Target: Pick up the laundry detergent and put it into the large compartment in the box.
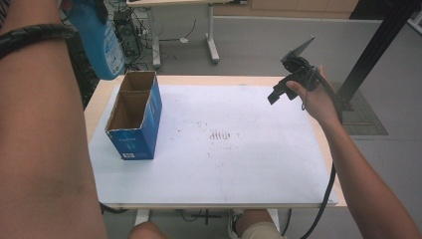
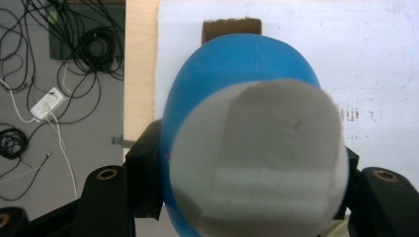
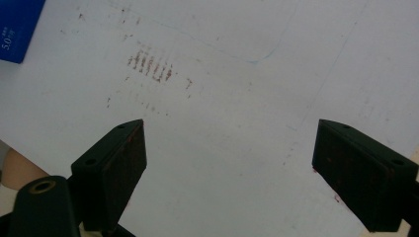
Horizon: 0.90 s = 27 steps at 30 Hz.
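A blue plastic bottle (image 1: pixel 99 40) hangs in the air at the far left, just behind and above an open blue cardboard box (image 1: pixel 134 117) with two compartments. In the left gripper view my left gripper (image 2: pixel 247 168) is shut on this bottle (image 2: pixel 237 64). Its grey round end (image 2: pixel 257 158) faces the camera, and the box's open top (image 2: pixel 231 27) lies below, beyond it. My right gripper (image 1: pixel 277 93) is held above the table's far right part. Its jaws stand open (image 3: pixel 232 148) over the white sheet, with nothing between them.
A white sheet (image 1: pixel 224 149) with faint reddish marks covers most of the wooden table (image 1: pixel 94 107). A corner of the blue box (image 3: pixel 17 29) shows in the right gripper view. Cables (image 2: pixel 94 44) lie on the floor to the left. A black post (image 1: pixel 378 45) stands at the far right.
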Tool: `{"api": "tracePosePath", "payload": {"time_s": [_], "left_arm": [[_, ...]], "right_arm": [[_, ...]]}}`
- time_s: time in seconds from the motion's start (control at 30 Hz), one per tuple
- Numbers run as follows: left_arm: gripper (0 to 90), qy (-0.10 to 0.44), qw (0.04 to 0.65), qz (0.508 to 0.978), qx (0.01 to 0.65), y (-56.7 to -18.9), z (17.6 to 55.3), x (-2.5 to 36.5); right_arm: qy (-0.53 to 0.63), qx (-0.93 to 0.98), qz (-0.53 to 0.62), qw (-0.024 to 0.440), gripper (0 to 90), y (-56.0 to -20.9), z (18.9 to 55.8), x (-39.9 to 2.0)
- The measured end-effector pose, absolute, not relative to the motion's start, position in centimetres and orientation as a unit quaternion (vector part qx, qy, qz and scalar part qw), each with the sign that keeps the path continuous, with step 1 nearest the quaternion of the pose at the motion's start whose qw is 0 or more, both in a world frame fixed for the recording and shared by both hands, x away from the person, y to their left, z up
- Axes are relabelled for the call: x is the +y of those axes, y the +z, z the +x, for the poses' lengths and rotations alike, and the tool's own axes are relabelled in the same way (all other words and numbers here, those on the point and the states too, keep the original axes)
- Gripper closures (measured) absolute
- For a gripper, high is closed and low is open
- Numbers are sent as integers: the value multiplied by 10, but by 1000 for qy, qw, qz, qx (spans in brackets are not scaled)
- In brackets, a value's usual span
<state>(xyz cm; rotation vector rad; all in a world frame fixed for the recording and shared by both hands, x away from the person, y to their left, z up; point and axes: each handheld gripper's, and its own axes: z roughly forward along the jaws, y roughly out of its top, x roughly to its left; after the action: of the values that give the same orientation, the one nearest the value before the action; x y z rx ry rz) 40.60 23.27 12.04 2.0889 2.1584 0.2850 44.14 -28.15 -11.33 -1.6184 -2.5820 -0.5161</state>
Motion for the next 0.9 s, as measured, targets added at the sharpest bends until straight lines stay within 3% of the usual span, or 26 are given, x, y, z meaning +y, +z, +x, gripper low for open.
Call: {"api": "tracePosePath", "payload": {"time_s": [0.9], "left_arm": [[374,97,62,680,724,106,405,240]], "right_arm": [[-172,-832,-527,29,135,-115,440,-287]]}}
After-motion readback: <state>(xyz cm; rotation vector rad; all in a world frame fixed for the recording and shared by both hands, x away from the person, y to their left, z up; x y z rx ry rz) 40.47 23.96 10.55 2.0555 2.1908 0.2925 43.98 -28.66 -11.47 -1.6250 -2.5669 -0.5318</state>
